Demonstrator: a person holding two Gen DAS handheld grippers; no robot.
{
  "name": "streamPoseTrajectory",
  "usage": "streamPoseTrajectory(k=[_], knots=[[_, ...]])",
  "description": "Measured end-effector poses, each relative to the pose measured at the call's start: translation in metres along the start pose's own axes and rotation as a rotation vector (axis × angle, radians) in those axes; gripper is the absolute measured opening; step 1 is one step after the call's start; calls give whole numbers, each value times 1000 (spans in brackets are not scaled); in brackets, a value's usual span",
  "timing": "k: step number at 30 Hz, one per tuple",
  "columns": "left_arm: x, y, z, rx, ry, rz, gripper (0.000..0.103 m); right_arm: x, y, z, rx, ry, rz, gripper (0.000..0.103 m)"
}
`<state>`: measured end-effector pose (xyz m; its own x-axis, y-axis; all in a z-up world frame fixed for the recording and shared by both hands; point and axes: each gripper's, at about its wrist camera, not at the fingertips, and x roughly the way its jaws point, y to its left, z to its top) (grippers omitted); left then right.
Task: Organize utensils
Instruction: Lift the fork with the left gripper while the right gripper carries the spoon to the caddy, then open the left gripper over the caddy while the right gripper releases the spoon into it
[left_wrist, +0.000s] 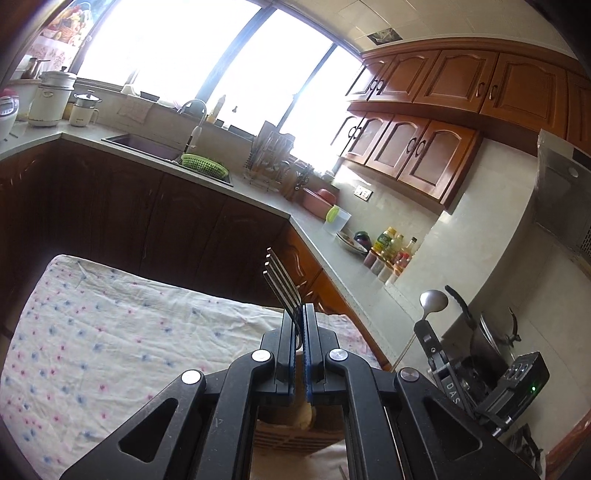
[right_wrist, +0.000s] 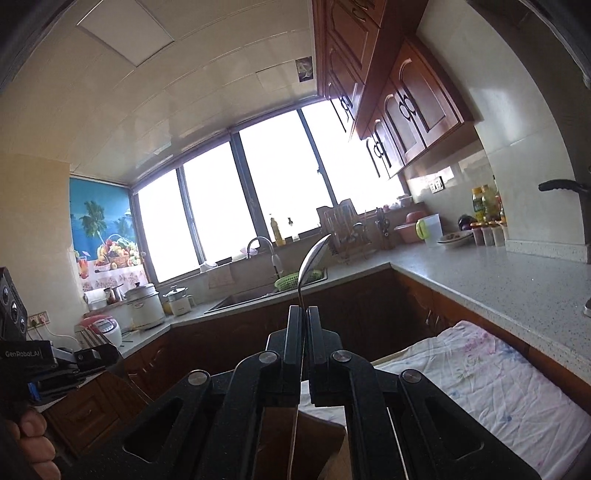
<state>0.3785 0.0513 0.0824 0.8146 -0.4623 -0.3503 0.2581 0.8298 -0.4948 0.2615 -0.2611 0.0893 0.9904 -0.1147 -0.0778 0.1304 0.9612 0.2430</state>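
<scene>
My left gripper (left_wrist: 298, 308) is shut on a metal fork (left_wrist: 281, 282) whose tines point up and away, held above a table with a flowered cloth (left_wrist: 110, 332). My right gripper (right_wrist: 303, 310) is shut on a metal spoon (right_wrist: 312, 258), bowl up, handle running down between the fingers. The right gripper and its spoon (left_wrist: 433, 301) also show at the right of the left wrist view. The left gripper body (right_wrist: 55, 362) shows at the left edge of the right wrist view. A brown wooden box (left_wrist: 295, 432) lies under the left gripper.
An L-shaped kitchen counter (right_wrist: 498, 273) runs behind with a sink (left_wrist: 147, 146), a green basket (left_wrist: 204, 165), a dish rack (left_wrist: 269, 158), bottles (left_wrist: 391, 251) and rice cookers (left_wrist: 48, 99). Wooden cabinets (left_wrist: 424, 151) hang above. A pot (left_wrist: 491, 339) stands at the right.
</scene>
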Motion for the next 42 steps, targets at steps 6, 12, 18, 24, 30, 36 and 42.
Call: streamPoseTrajectory(k=[6, 12, 18, 24, 30, 36, 42], knots=[[57, 12, -16, 2, 68, 20, 1, 15, 1, -31, -61, 43, 24, 2], [81, 28, -17, -8, 124, 19, 1, 16, -11, -52, -79, 157, 31, 2], [84, 25, -18, 5, 166, 22, 1, 11, -27, -59, -46, 248, 56, 2], [80, 19, -10, 3, 171, 28, 2, 14, -29, -68, -38, 321, 71, 2], [78, 18, -13, 9, 173, 43, 2, 17, -31, -66, -21, 340, 71, 2], [59, 15, -19, -3, 152, 45, 34, 14, -40, -61, 36, 357, 62, 12], [20, 15, -28, -21, 109, 82, 66, -8, -57, -51, 128, 349, 34, 49]])
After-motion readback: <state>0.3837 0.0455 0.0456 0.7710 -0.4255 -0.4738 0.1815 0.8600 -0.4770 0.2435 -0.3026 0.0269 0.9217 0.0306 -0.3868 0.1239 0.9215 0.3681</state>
